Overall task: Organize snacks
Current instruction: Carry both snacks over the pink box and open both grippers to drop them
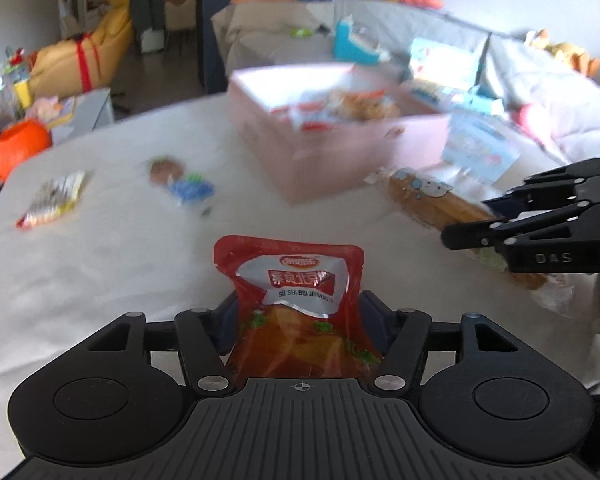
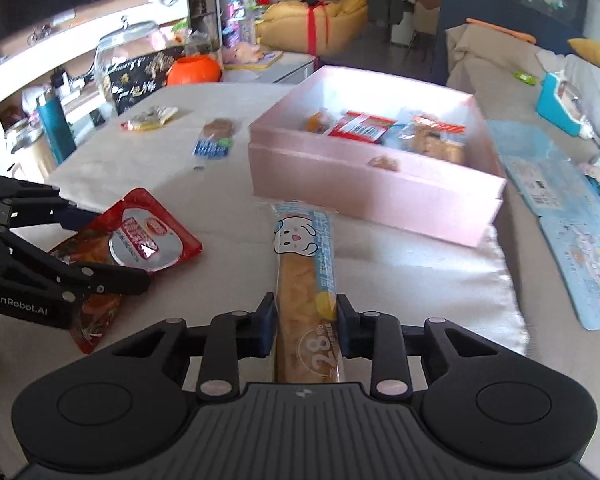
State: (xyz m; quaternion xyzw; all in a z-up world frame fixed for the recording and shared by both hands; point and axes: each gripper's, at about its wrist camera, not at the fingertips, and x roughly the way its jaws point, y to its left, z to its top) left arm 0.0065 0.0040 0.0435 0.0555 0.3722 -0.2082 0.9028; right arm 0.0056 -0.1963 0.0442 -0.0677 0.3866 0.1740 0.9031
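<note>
While loose snacks lie scattered on the white tablecloth (image 2: 148, 168), both handheld grippers have a packet each and the gathering step is in hand. Left gripper (image 1: 298, 320) pinches the red sauce pouch (image 1: 296, 280) between its jaws, lifted and tipped forward. Right gripper (image 2: 305, 330) has its jaws pressed onto the long bread stick packet (image 2: 304, 272), whose far end lies near the pink box (image 2: 380, 184). Both tools point steeply downward, side by side. Next, by the look of it, each packet must be carried over the box rim and let go among the snacks already inside.
</note>
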